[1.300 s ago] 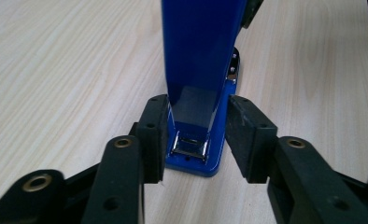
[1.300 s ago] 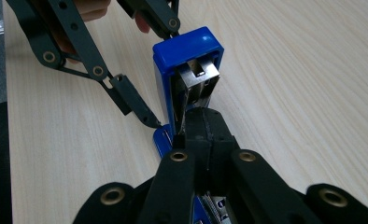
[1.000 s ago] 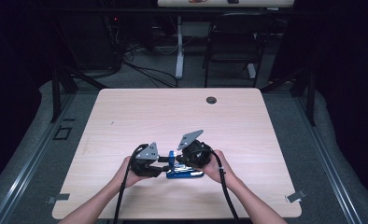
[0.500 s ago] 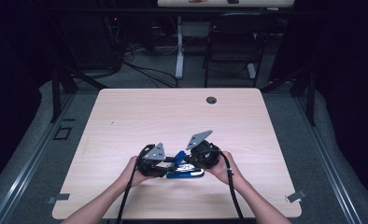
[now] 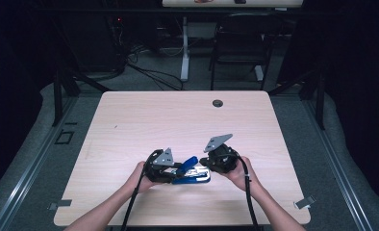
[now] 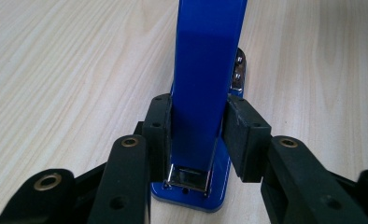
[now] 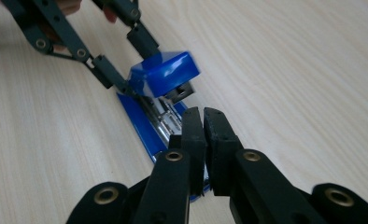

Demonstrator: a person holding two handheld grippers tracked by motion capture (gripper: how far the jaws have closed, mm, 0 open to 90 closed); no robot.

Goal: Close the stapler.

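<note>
Starting at the left of the high view, dark floor rails run beside the light wooden table (image 5: 130,120), and cables trail across the floor beyond its far edge. The tabletop is bare wood around the work.

Near the front edge, the person's left hand (image 5: 138,176) holds the left gripper (image 5: 170,169). In the left gripper view its two black pads (image 6: 157,135) press against either side of the raised blue top arm of a blue stapler (image 6: 205,79), pinching it. The stapler's blue base lies flat on the wood below, and the metal staple channel shows at the hinge end between the jaws.

In the high view the stapler (image 5: 190,173) lies between the two grippers, its top arm tilted up and its base flat on the table.

To its right, the right gripper (image 5: 208,166) sits in the person's right hand (image 5: 238,171), a black cable trailing back along the forearm. In the right gripper view its jaws are pressed nearly together with only a thin slit between them, right over the near end of the stapler's base; whether they actually pinch that edge I cannot tell.

Farther back, well apart from the work, a small dark round grommet (image 5: 218,103) sits in the tabletop. Beyond it stand a white table leg (image 5: 184,53) and a dark chair (image 5: 238,53).
</note>
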